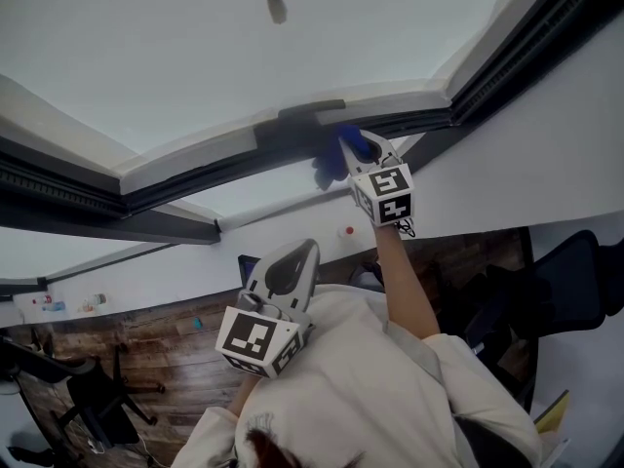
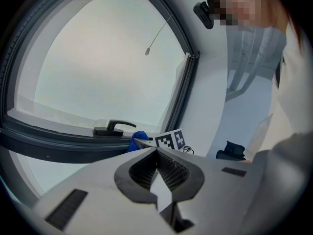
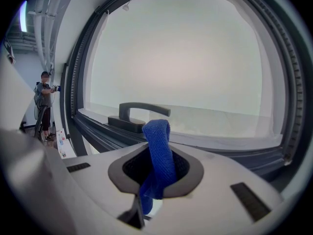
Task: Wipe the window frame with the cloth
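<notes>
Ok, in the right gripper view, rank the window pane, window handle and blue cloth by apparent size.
1. window pane, by far the largest.
2-3. blue cloth and window handle look similar; the cloth is much nearer the camera, so I leave them unranked.

Dark window frame [image 1: 195,172] barred by a protruding handle [image 1: 297,115] just left of the right gripper [image 1: 366,147], rightward run ended by the frame corner [image 1: 450,115], glass pane [image 1: 195,57] above left open, cord pull [image 1: 277,6] hung well apart.

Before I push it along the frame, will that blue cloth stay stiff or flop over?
Probably floppy: the blue cloth folds into a loop above the jaws of the right gripper. Likely light, since it stands unsupported. Its woven texture should grip the window frame, not slide.
</notes>
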Tool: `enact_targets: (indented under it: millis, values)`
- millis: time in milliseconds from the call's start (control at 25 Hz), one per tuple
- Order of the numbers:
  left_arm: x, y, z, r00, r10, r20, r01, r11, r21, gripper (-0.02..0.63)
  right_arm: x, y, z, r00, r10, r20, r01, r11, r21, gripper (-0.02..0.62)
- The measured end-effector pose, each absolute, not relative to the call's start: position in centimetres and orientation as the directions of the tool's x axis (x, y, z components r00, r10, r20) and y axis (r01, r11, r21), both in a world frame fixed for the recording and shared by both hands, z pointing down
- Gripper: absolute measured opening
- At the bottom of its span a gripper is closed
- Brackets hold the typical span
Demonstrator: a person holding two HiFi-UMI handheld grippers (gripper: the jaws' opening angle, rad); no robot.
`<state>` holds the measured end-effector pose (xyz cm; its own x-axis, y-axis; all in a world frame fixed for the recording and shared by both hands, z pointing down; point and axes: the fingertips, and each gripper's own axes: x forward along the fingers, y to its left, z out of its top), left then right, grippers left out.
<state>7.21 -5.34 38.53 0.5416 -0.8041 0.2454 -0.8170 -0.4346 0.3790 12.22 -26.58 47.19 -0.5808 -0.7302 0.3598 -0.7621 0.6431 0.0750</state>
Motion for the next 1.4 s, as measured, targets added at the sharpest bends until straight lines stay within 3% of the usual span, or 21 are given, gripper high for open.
enact_targets:
  millis: [1400]
  values:
    - [8.7, -6.1, 38.4, 0.561, -0.790, 0.247, -0.807, -0.454, 0.378, 0.005, 15.1, -27.6, 47.3, -0.555, -0.750, 0.358, -0.787, 0.613, 0.063, 0.052]
